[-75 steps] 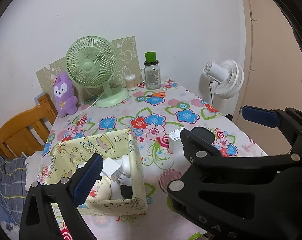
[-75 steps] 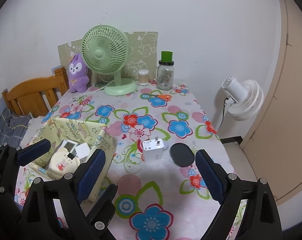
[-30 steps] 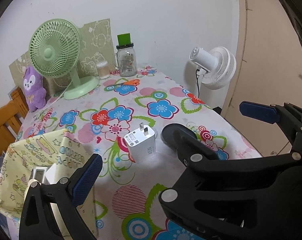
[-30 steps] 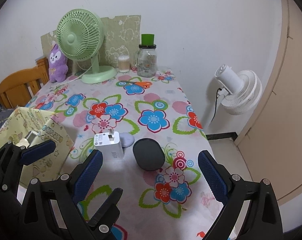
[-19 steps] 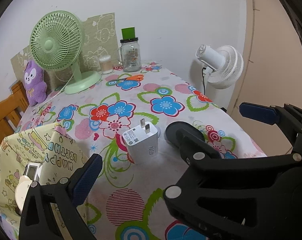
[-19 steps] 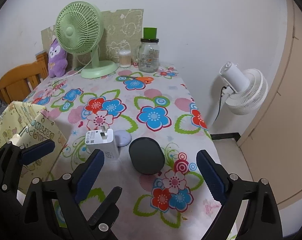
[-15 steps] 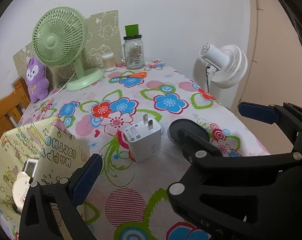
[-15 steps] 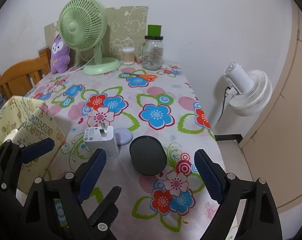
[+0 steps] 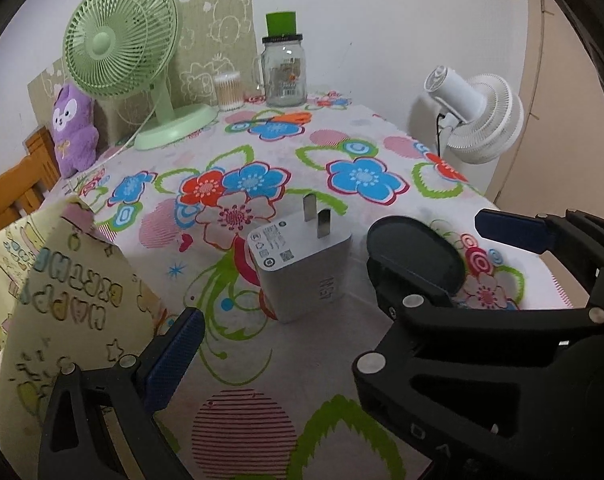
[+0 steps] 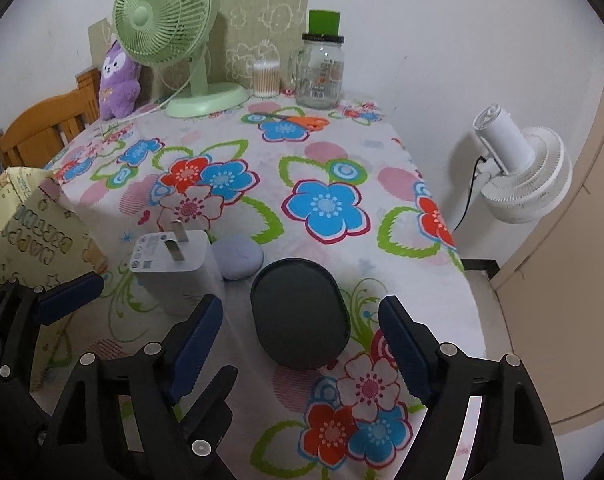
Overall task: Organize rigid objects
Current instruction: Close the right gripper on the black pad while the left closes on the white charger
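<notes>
A white charger plug [image 9: 302,272] [image 10: 174,264] stands prongs-up on the flowered tablecloth, with a small lilac pebble-shaped thing [image 10: 240,258] behind it. To its right lies a dark oval case [image 10: 298,312] [image 9: 414,252]. My right gripper [image 10: 300,308] [image 9: 430,236] straddles the case. Its jaws are closing, and a gap shows on both sides. My left gripper [image 9: 302,340] is open just short of the charger; its right finger is hidden behind the right gripper. A yellow "Happy Birthday" fabric box [image 9: 62,300] [image 10: 30,232] stands at the left.
At the back stand a green desk fan [image 9: 122,40], a purple plush [image 9: 74,132], a cotton-swab tub [image 9: 228,90] and a green-lidded glass jar [image 9: 284,72]. Orange scissors [image 10: 302,120] lie near the jar. The table edge [image 10: 468,280] drops beside a white fan [image 10: 522,176].
Both grippers have sunk toward the table and come closer to the charger and the dark case. The right jaws have narrowed around the case. The yellow box has slid further left in view.
</notes>
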Demonstrator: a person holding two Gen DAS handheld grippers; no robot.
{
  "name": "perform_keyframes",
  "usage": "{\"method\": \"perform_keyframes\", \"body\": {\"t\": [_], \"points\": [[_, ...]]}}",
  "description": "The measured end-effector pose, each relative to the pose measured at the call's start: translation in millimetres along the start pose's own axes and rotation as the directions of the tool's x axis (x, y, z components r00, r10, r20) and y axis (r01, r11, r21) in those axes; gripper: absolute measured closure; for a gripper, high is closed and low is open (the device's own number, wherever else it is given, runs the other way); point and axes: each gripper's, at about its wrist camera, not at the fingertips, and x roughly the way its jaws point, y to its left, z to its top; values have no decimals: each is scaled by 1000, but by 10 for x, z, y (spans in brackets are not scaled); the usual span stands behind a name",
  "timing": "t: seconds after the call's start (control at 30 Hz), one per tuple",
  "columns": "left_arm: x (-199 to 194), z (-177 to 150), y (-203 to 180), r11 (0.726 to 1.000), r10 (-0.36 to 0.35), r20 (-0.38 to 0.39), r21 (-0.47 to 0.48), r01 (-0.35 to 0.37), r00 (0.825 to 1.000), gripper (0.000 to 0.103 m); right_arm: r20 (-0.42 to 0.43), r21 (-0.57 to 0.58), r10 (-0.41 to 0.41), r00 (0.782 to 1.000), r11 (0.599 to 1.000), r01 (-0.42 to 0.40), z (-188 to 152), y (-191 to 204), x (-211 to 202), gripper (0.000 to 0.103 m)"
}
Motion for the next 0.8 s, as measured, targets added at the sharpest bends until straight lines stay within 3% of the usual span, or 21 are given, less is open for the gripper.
{"method": "perform_keyframes", "body": {"t": [0.17,0.3,0.67,0.8], "points": [[127,-3,20,1000,0,-32,-13,0,999,1,-42,-1,16,999,1000,-16,7,-15,174,27],[204,15,32,999,-23,-65,-30,21,998,1,-65,8,33,997,999,-33,10,-19,262,40],[251,109,-6,999,-34,-64,-37,32,997,1,-27,29,-11,1000,1000,11,36,-106,199,41],[272,177,-23,999,-14,-58,-32,12,998,11,-21,69,-5,1000,998,6,42,-196,161,41]]}}
